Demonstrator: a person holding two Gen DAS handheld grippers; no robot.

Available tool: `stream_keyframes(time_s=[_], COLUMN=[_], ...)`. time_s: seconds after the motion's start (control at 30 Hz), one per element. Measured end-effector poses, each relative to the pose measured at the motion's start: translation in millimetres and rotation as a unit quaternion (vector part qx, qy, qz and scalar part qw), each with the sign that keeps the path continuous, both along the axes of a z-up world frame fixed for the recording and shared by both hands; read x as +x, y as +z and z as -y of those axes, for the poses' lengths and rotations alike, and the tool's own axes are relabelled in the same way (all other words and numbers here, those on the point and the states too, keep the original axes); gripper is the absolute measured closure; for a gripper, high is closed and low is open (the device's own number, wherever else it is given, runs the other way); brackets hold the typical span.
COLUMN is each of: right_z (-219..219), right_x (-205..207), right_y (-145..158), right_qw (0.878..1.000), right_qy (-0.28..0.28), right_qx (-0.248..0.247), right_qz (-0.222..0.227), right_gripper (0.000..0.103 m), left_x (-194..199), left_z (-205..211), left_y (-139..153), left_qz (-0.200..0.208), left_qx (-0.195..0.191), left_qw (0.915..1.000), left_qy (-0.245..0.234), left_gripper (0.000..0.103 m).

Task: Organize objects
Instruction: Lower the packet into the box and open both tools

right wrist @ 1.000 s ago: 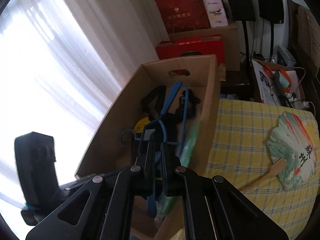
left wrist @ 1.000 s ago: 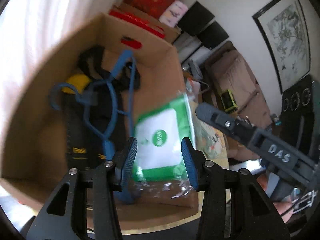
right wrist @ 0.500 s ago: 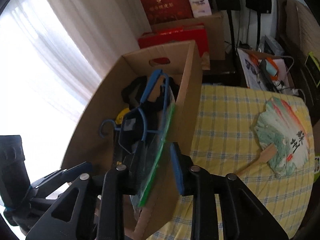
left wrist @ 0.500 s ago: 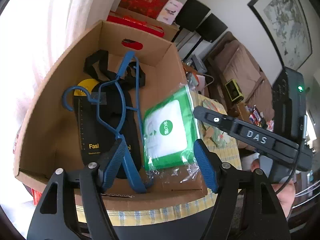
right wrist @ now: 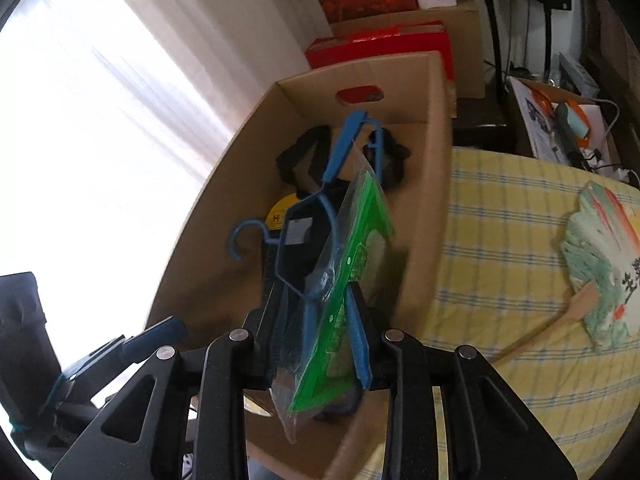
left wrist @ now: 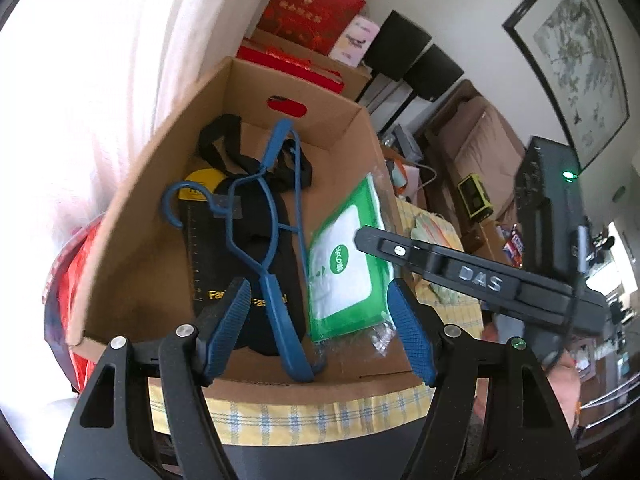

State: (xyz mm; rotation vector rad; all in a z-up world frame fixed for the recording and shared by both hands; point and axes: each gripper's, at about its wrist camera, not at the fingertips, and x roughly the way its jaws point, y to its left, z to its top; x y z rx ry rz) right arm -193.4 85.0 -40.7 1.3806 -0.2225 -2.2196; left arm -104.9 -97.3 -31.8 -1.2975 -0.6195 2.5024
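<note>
Now your left gripper (left wrist: pixel 316 324) opened wide, releasing the green-and-white plastic packet (left wrist: pixel 346 268) into the brown cardboard box (left wrist: pixel 160 184); right gripper (right wrist: pixel 316 344) partly opened around it.

Your left gripper (left wrist: pixel 318 328) has black triangular-cutout arms, silver screws, and ribbed blue pads (left wrist: pixel 410 336); the right gripper (right wrist: pixel 320 344) matches.

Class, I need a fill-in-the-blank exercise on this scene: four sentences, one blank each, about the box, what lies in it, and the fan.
1. The hanger in the cardboard box is ____ in colour.
2. The packet leaning against the box wall has a ____ border.
3. The paper fan lies on a ____ checked cloth.
4. The left hand-held gripper is ____, holding nothing.

Missing words: blue; green; yellow; open
</note>
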Motion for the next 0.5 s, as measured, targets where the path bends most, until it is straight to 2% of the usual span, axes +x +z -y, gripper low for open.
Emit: stream_keyframes(time_s=[0.07,0.13,0.2,0.33,0.4,0.5], right_z=[11.2,22.0,28.3,29.5,24.2,12.4], right_x=[-3.5,-6.3,-5.4,3.5,6.4,12.2], right_y=[-1.9,-4.9,-4.0,7.6,13.3,25.2], right_qw=[1.000,0.998,0.997,0.999,0.999,0.999], right_qy=[0.009,0.025,0.028,0.028,0.025,0.016], right_qx=[-0.012,-0.045,-0.055,-0.029,-0.022,-0.014], right_qz=[0.010,0.032,0.039,0.004,-0.007,-0.028], right_gripper=[0.072,0.071,0.071,0.071,0.071,0.059], left_x=[2.5,5.2,7.5,7.9,6.6,4.1], left_z=[7.6,15.9,23.2,28.1,27.1,21.5], left_y=[0.1,0.7,1.4,3.1,4.2,6.3], left_qz=[0.001,0.003,0.002,0.000,0.002,0.003], left_qx=[-0.001,-0.008,-0.020,-0.035,-0.039,-0.043], left_qw=[1.0000,0.9998,0.9995,0.9988,0.9985,0.9984], left_qy=[0.006,0.015,0.027,0.034,0.038,0.036], left_gripper=[0.035,0.034,0.028,0.022,0.014,0.008])
